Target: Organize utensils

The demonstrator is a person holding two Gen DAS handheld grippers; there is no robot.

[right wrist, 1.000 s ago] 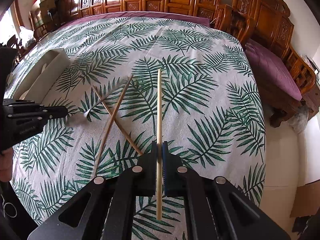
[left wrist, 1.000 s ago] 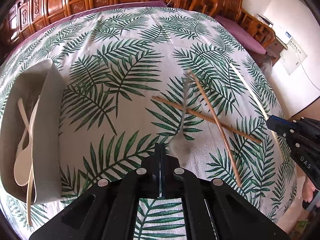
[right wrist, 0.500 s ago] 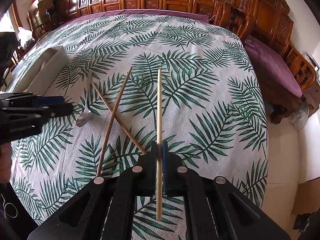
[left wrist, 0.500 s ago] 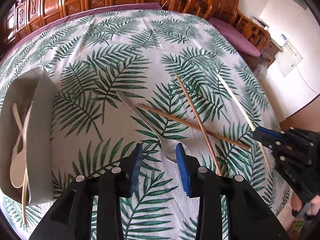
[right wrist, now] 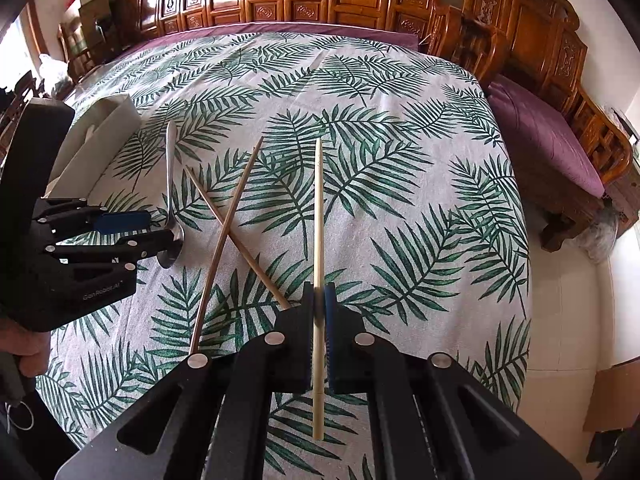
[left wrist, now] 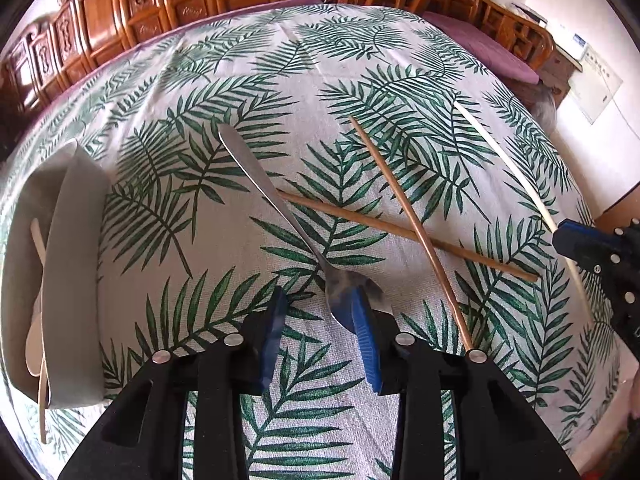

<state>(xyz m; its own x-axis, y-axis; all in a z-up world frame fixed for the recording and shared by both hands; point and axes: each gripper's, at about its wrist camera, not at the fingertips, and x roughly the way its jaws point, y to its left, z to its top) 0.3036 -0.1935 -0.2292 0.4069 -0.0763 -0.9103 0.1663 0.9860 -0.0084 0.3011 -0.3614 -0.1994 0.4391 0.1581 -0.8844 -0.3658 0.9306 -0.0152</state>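
**Spoon beside the left jaws, pale chopstick pinched in the right**

The metal spoon [left wrist: 280, 216] lies on the leaf-print surface [left wrist: 360, 72], bowl toward the left gripper [left wrist: 318, 334], handle running away toward the tray. The left jaws are spread and closing; the spoon bowl sits at the right pad, partly behind it, not yet squeezed between both. To do this grasp well, I would shift the jaws over so they straddle the neck just above the bowl, lower until the pads meet the cloth, and close on the narrow edges, since thin metal lying flat can slip out from under a pad.

The spoon handle crosses one end of the two brown chopsticks [left wrist: 404, 224], which lie crossed; lifting should go straight up to avoid dragging them.

The right gripper [right wrist: 319, 320] has its jaws pressed together on a pale chopstick [right wrist: 318, 208].

At the left edge sits a grey tray [left wrist: 74, 240] holding pale spoon-like utensils [left wrist: 34, 344].
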